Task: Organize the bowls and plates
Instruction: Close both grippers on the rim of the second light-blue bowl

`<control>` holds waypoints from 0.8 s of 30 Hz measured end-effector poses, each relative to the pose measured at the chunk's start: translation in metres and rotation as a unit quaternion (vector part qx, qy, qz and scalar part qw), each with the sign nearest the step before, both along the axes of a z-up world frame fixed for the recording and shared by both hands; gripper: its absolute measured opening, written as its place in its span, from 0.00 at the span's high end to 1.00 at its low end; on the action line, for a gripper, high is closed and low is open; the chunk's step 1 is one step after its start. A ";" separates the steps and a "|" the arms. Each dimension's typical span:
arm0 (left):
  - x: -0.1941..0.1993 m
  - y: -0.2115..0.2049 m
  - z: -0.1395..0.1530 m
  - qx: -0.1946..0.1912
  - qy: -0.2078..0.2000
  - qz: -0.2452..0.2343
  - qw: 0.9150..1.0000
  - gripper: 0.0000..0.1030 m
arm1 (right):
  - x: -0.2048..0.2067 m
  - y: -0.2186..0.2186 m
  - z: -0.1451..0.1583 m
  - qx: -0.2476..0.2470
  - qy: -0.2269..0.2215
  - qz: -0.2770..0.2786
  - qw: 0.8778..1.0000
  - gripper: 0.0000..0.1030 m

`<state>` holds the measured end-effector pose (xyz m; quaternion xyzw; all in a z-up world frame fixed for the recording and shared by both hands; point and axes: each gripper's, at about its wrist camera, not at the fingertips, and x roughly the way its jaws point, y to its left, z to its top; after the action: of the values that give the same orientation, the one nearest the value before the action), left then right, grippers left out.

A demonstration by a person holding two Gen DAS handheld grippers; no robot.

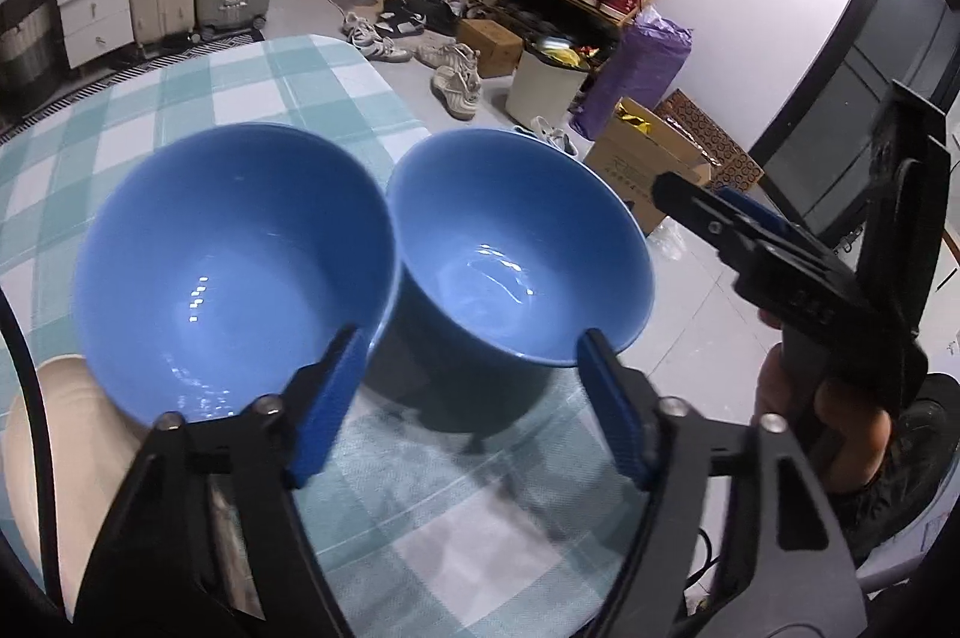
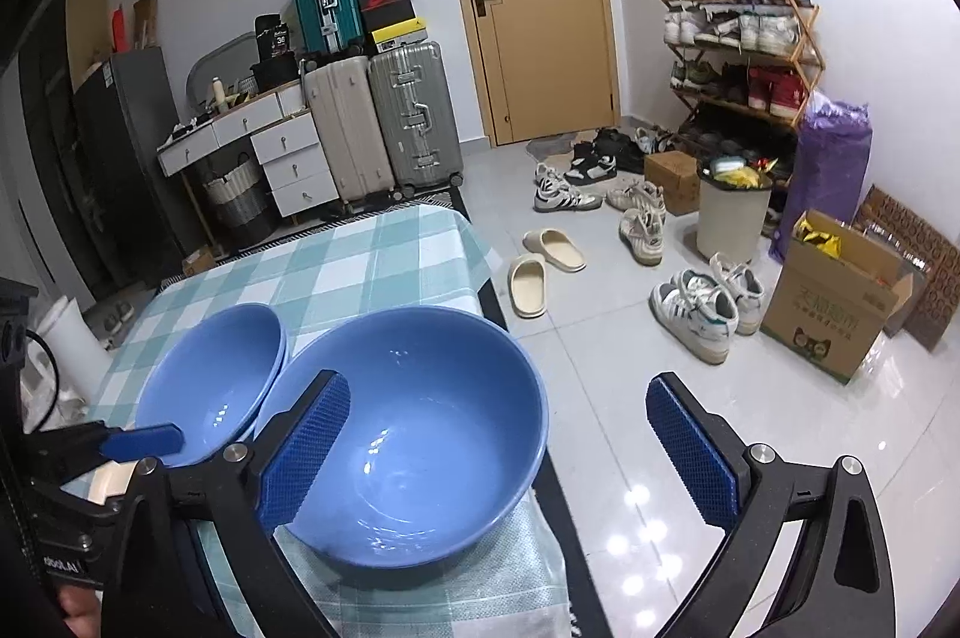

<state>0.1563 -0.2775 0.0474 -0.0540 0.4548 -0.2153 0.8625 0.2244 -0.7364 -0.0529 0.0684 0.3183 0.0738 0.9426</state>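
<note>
Two blue bowls stand side by side on the checked tablecloth [image 1: 252, 86]. In the left wrist view the left bowl [image 1: 234, 266] and the right bowl [image 1: 516, 254] sit just beyond my left gripper [image 1: 474, 392], which is open and empty, its jaws wide apart. In the right wrist view the right bowl [image 2: 414, 440] is near the table's right edge, and the other bowl [image 2: 210, 380] looks stacked on another. My right gripper [image 2: 498, 452] is open and empty, its left finger over the near bowl's rim. A cream plate [image 1: 54, 434] lies at the left.
The table's right edge drops to a tiled floor with shoes [image 2: 696, 308], slippers [image 2: 540, 266], a cardboard box [image 2: 834, 296] and a bin [image 2: 732, 212]. Suitcases [image 2: 384, 122], drawers and a shoe rack [image 2: 744, 56] stand by the far walls.
</note>
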 end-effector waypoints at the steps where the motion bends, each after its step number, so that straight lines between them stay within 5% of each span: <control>1: 0.002 -0.002 -0.001 0.001 0.003 0.000 1.000 0.42 | 0.002 0.000 -0.002 0.002 0.003 -0.001 1.000 0.05; 6: 0.009 -0.014 -0.009 0.001 0.026 0.003 1.000 0.46 | 0.014 -0.010 -0.019 0.017 0.033 -0.005 0.999 0.27; 18: 0.019 -0.023 -0.020 0.013 0.042 0.013 0.999 0.48 | 0.029 -0.005 -0.047 0.033 0.060 0.006 0.998 0.55; 24: 0.023 -0.024 -0.026 0.018 0.046 0.014 0.999 0.59 | 0.033 -0.002 -0.053 0.034 0.068 0.005 0.997 0.69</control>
<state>0.1798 -0.3018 0.0214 -0.0548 0.4969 -0.1926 0.8444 0.2569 -0.7382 -0.1063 0.1038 0.3791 0.0842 0.9157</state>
